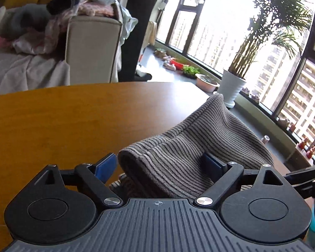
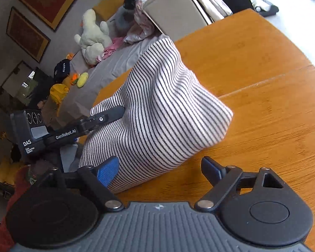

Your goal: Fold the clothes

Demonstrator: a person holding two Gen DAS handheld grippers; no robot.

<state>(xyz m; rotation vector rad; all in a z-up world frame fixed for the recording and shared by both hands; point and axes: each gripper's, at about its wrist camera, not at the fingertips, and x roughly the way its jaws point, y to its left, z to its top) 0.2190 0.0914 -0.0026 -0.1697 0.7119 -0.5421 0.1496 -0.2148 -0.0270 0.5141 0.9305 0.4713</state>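
Striped garment (image 2: pixel 157 109) bunched and raised off the tabletop (image 2: pixel 262 96) near its sofa-side edge; no finished fold visible, most folding judged outstanding. Left gripper (image 1: pixel 159 166) and right gripper (image 2: pixel 160 169) both spread wide, cloth between jaws, unclamped.

Between the fingers of our left tool (image 1: pixel 160 166) lies the striped knit garment (image 1: pixel 191 138), on the brown wooden bench (image 1: pixel 63 121); our right tool (image 2: pixel 160 170) stands just right of it.

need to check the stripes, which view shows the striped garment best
The right wrist view: the striped garment is well lit, nearly whole, bunched up on the wooden table, with the left gripper against it. The left wrist view shows it backlit and dim, between that gripper's open fingers.
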